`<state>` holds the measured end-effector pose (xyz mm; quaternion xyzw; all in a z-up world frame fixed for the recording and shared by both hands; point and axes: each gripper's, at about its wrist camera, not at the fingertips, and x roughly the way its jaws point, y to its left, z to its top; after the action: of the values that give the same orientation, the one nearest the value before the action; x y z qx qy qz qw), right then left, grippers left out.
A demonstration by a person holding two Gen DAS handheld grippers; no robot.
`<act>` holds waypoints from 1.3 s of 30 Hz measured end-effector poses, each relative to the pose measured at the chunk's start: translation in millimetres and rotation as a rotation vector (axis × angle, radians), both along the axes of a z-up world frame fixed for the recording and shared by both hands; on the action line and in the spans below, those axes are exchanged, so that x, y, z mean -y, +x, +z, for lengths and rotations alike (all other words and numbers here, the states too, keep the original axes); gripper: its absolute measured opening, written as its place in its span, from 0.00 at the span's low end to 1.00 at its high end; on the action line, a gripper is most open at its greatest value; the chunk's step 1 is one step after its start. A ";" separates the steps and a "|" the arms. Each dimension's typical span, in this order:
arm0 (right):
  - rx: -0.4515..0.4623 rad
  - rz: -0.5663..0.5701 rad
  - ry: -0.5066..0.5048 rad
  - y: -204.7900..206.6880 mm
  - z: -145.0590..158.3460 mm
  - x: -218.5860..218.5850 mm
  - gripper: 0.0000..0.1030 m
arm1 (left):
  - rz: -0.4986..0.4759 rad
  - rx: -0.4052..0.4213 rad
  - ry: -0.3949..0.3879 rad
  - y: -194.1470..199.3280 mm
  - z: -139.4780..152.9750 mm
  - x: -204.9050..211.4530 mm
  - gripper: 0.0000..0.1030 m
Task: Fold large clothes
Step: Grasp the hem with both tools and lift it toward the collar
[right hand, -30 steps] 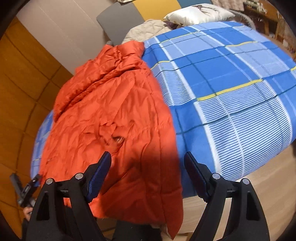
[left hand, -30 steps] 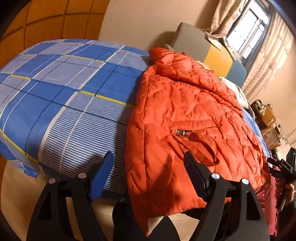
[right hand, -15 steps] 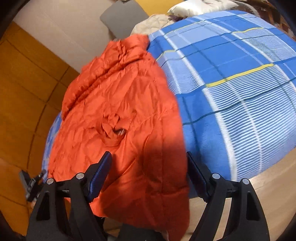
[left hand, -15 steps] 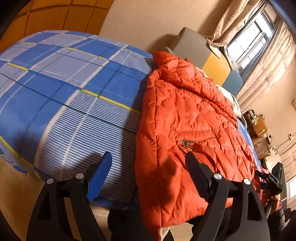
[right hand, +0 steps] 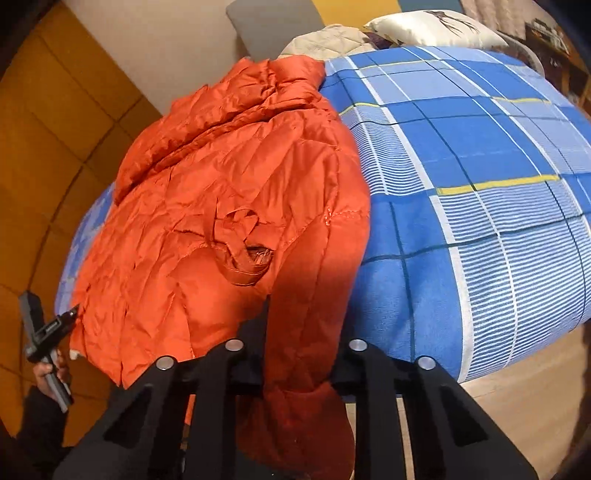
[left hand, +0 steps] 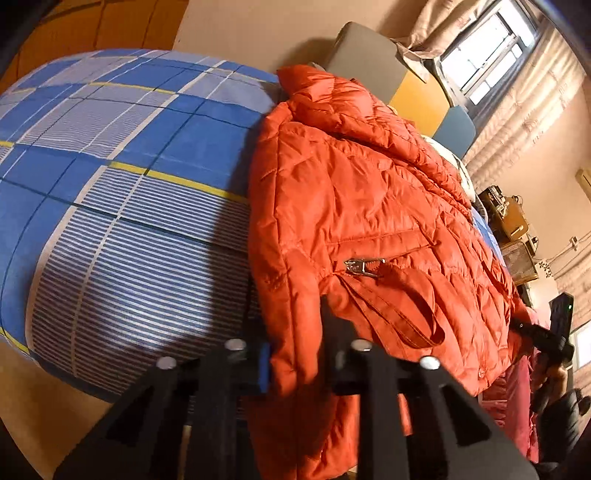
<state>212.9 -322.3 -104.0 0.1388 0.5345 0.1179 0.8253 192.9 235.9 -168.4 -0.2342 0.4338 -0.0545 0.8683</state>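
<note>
An orange quilted jacket [left hand: 362,206] lies along a bed with a blue checked cover [left hand: 122,177], its hem hanging over the bed's near edge. My left gripper [left hand: 295,354] is shut on the hem at the jacket's left corner. In the right wrist view the same jacket [right hand: 229,192] lies on the cover [right hand: 480,192], and my right gripper [right hand: 299,350] is shut on the hem at its right corner. A belt loop and metal buckle [left hand: 364,266] lie on the jacket front.
A grey, yellow and blue headboard [left hand: 373,62] and a white pillow [right hand: 436,29] are at the far end. A window with curtains [left hand: 491,55] and wooden boxes [left hand: 509,221] stand to the right. The other gripper shows at each frame's side [right hand: 44,332].
Both grippers moved in onto the jacket's hanging hem and closed on it; they were open and apart from the fabric before.
</note>
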 end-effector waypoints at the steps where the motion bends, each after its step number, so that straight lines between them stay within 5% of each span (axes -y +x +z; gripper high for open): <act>1: 0.003 0.002 0.000 -1.0 1.2 0.4 0.15 | 0.005 0.007 -0.011 -2.5 1.8 -1.6 0.11; 7: 0.025 0.026 0.005 -21.1 15.8 0.8 0.12 | -0.017 0.039 0.012 -20.2 18.4 -2.3 0.07; 21: 0.119 0.029 0.077 -76.7 65.5 6.7 0.09 | -0.020 0.122 -0.084 -84.7 62.2 -11.8 0.06; 30: 0.249 0.025 0.159 -50.6 116.0 4.8 0.09 | -0.042 0.248 -0.160 -63.7 110.9 -22.3 0.06; 39: 0.303 -0.038 0.222 25.3 141.9 14.6 0.09 | -0.034 0.307 -0.194 -8.7 151.3 -28.2 0.06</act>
<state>238.2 -336.9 38.0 0.2196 0.3851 0.1800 0.8781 184.2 264.1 -17.1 -0.2983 0.2929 -0.1459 0.8966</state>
